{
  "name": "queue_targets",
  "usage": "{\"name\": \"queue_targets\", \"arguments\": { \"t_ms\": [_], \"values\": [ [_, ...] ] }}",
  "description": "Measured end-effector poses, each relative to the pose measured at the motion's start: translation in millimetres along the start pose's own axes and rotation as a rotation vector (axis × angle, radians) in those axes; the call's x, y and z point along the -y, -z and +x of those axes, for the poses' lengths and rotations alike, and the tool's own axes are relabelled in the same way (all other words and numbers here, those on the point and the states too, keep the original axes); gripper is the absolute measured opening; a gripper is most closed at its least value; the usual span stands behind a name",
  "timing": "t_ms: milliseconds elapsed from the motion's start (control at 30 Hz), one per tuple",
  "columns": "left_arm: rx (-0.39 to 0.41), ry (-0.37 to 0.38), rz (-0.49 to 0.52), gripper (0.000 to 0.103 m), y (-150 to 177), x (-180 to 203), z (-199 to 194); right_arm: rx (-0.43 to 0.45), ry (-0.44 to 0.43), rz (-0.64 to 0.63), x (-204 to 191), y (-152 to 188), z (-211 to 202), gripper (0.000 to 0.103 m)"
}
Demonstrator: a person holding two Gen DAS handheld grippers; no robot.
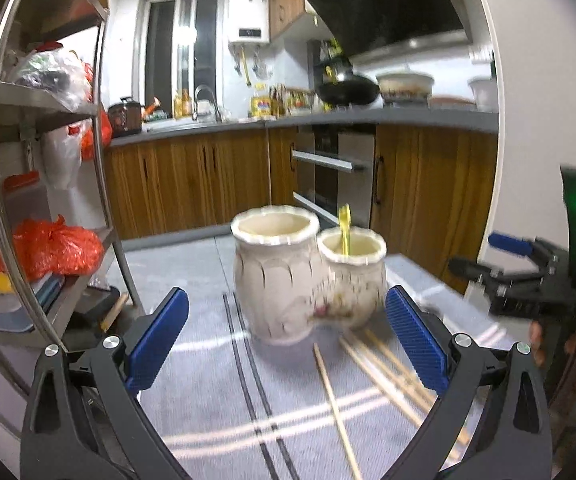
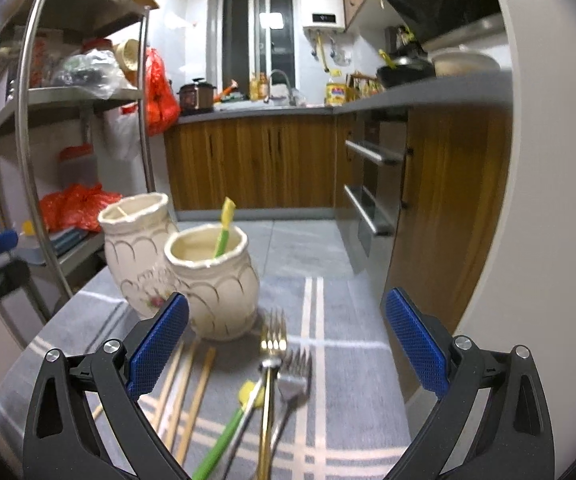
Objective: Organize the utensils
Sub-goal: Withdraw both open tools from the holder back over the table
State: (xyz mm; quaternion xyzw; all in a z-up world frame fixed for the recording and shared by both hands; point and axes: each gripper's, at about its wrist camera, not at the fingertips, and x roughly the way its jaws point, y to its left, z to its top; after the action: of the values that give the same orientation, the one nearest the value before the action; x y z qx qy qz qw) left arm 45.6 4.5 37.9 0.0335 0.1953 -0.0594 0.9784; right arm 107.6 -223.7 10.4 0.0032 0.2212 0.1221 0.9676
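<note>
While one green utensil (image 2: 223,227) stands in the near pot (image 2: 212,280) — sorting barely begun; right gripper (image 2: 286,346) and left gripper (image 1: 286,344) spread apart, empty — next, pinch the near forks (image 2: 276,356)

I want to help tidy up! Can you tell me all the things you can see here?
Jars: two, cream, joined side by side on the cloth.
Green-yellow utensil: one, standing in the smaller jar.
Chopsticks: several, tan wood, lying in front of the jars.
Forks: two, one gold, one silver, lying on the cloth.
Green-handled utensil: one, yellow end, beside the forks.
Cloth: one, grey with white stripes, on the table.
Shelf: one, metal, holding red bags.
Left tongs: black with blue pads, open.
Right tongs: same, open.
</note>
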Motion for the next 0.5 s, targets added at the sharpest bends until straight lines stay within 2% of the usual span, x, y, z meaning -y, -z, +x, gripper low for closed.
{"name": "queue_targets", "arguments": {
  "t_ms": [200,367,500],
  "values": [
    [-0.108,0.008,0.011,0.097,21.9,5.0,14.7,-0.078,0.01,0.038,15.5,11.5,8.8,0.098],
    [-0.197,0.008,0.011,0.097,31.4,9.0,29.9,-0.163,-0.005,-0.041,6.0,22.9,18.9,0.098],
    [-0.269,0.011,0.024,0.097,40.6,15.7,41.6,-0.195,0.0,-0.08,-0.4,28.3,24.6,0.098]
  ]
}}
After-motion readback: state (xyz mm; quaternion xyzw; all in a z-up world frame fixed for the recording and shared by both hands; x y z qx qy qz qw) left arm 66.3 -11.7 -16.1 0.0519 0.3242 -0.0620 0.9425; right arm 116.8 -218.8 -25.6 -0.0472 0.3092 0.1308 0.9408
